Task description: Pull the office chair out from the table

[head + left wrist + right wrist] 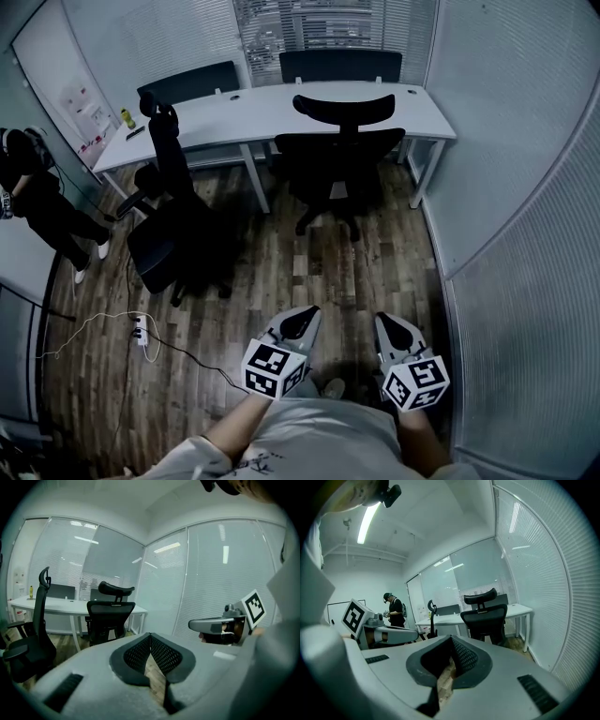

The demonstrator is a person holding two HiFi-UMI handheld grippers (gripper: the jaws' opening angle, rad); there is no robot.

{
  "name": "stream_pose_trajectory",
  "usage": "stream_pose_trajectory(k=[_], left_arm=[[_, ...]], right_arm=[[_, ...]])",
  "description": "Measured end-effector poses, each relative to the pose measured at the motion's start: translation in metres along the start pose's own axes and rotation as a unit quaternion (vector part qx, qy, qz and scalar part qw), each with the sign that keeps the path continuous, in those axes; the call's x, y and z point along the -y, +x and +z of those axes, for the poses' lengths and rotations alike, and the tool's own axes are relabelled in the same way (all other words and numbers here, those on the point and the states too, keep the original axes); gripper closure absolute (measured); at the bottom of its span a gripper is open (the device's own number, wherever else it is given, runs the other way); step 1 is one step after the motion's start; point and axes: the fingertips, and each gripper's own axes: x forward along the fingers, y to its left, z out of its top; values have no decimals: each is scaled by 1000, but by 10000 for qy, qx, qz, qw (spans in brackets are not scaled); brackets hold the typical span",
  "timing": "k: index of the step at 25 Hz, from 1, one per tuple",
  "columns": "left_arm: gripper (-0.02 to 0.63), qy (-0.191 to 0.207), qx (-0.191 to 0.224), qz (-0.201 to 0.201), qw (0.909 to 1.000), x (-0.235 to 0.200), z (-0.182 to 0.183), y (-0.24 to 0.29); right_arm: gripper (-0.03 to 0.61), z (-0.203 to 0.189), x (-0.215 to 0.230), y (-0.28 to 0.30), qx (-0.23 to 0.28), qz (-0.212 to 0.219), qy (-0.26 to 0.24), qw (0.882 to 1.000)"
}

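Observation:
A black office chair (pixel 339 155) with a headrest stands tucked against the front of the white table (pixel 253 111); it also shows as the chair (pixel 108 613) in the left gripper view and the chair (pixel 484 614) in the right gripper view. My left gripper (pixel 302 322) and right gripper (pixel 392 327) are held side by side low in the head view, well short of the chair, both shut and empty. In their own views the left gripper (pixel 149 635) and right gripper (pixel 450 639) have jaws meeting at the tips.
A second black chair (pixel 169 211) stands pulled out on the wood floor at the left. A person (pixel 42 202) in black stands at the far left. A white cable and power strip (pixel 141 331) lie on the floor. Glass walls with blinds close the room on the right.

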Motion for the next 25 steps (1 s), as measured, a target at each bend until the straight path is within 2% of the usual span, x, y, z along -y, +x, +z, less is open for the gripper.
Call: stream_pose_trajectory(k=[5, 12, 25], left_arm=[[603, 39, -71, -29, 10000, 3, 1, 14], [603, 45, -119, -66, 9999, -15, 6, 46], [603, 90, 27, -185, 9998, -100, 61, 145]], right_arm=[[572, -2, 14, 2, -37, -12, 102, 9999], [572, -2, 35, 27, -84, -21, 181, 9998], [572, 45, 95, 138, 30, -156, 125, 9998]])
